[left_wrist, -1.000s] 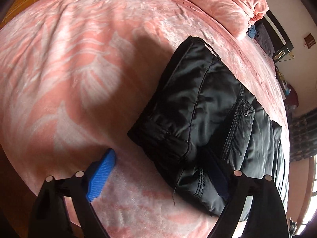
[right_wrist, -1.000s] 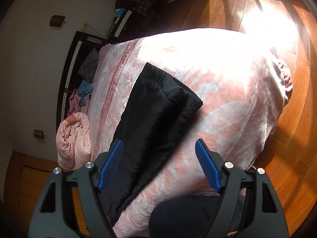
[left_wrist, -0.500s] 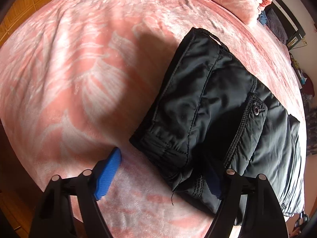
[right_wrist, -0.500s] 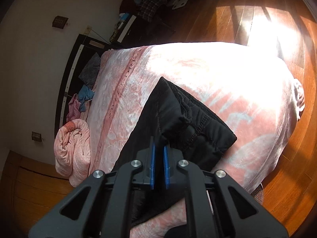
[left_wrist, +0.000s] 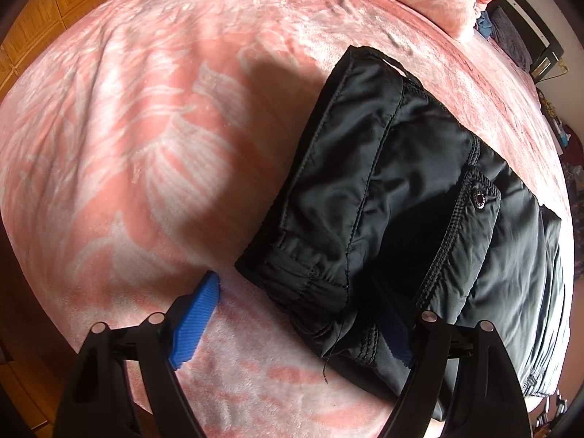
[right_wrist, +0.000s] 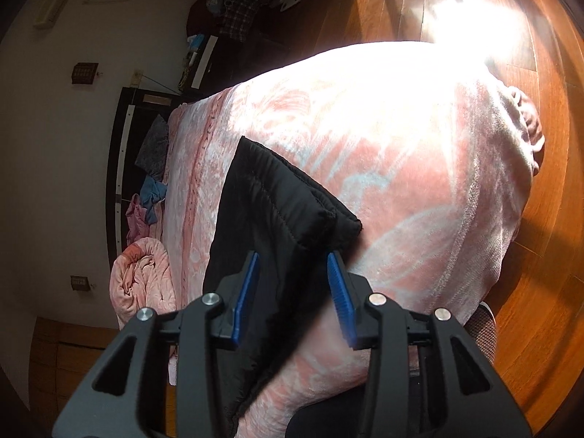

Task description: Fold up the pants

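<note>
Now the black pants [left_wrist: 412, 197] lie folded into a thick bundle on the bed [left_wrist: 146, 116], which is covered by a pink blanket with a pale leaf pattern. In the left wrist view the bundle sits toward the bed's right side, its elastic waistband corner nearest the camera and a pocket flap with a metal snap [left_wrist: 477, 198] on top. A loose thread hangs from the near hem onto the blanket.

The left gripper [left_wrist: 295, 323] points steeply down over that near corner. Its fingers [left_wrist: 195, 323] stand wide and are opening: the left blue pad rests at the blanket just beside the waistband, while the right pad is against the dark fabric at the hem. The corner lies between them, but the pads do not pinch it.

In the right wrist view the pants [right_wrist: 270, 211] run from near the bed's close edge toward its middle, with the folded end facing the sunlit far side. The right gripper [right_wrist: 294, 292] hangs over the near part of the bundle. Its fingers [right_wrist: 246, 292] are partly apart and opening, released, with black fabric seen in the gap behind them.

A rolled pink quilt [right_wrist: 140, 277] lies at the bed's head end, near a dark headboard [right_wrist: 122, 168] with loose clothes on it. Wooden floor [right_wrist: 547, 219] shows beyond the bed.
</note>
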Tool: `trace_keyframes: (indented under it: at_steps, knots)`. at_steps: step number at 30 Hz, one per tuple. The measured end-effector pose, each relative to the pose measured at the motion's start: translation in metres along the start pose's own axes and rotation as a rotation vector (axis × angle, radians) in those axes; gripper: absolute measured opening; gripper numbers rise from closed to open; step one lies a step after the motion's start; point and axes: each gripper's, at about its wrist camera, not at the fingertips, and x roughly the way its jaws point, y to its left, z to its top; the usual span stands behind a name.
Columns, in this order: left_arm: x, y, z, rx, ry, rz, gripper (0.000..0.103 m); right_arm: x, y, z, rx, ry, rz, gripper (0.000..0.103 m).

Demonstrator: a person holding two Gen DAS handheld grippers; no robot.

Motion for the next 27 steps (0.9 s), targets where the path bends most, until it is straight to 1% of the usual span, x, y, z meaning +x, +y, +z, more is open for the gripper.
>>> trace_keyframes:
  at_steps: [1,3,7,9,13,17,19,20,21,23,27]
  knots:
    - [-0.002,0.003,-0.003,-0.001,-0.003,-0.002,0.083,0.000,-0.002,0.000,0.003,0.004,0.005,0.040]
    - [-0.003,0.002,-0.003,-0.001,-0.010,-0.010,0.083,0.004,-0.006,0.001,0.031,0.012,0.007,0.053]
    - [-0.006,0.004,-0.007,0.010,-0.033,-0.029,0.084,0.014,-0.007,0.000,0.045,0.022,-0.006,0.058]
    - [-0.006,0.003,-0.008,0.015,-0.042,-0.034,0.084,0.023,-0.009,-0.001,0.054,0.036,0.010,0.059]
    - [-0.008,0.002,-0.012,0.014,-0.061,-0.038,0.086,0.031,-0.014,0.002,0.083,0.032,0.059,0.059]
    - [-0.014,0.003,-0.018,-0.008,-0.097,-0.057,0.090,0.035,-0.007,0.007,0.067,0.041,0.071,0.058]
    - [-0.016,0.006,-0.024,-0.030,-0.125,-0.070,0.091,0.037,-0.006,0.009,0.056,0.045,0.058,0.049]
    - [-0.017,0.007,-0.027,-0.042,-0.141,-0.073,0.091,0.038,-0.005,0.010,0.054,0.048,0.057,0.038]
    - [-0.019,0.007,-0.031,-0.050,-0.161,-0.075,0.091,0.037,-0.004,0.010,0.052,0.043,0.057,0.032]
    - [-0.021,0.010,-0.039,-0.070,-0.200,-0.085,0.092,0.034,-0.003,0.009,0.043,0.036,0.064,0.028]
    - [-0.025,0.015,-0.050,-0.093,-0.246,-0.105,0.093,0.030,0.002,0.008,0.025,0.034,0.067,0.027]
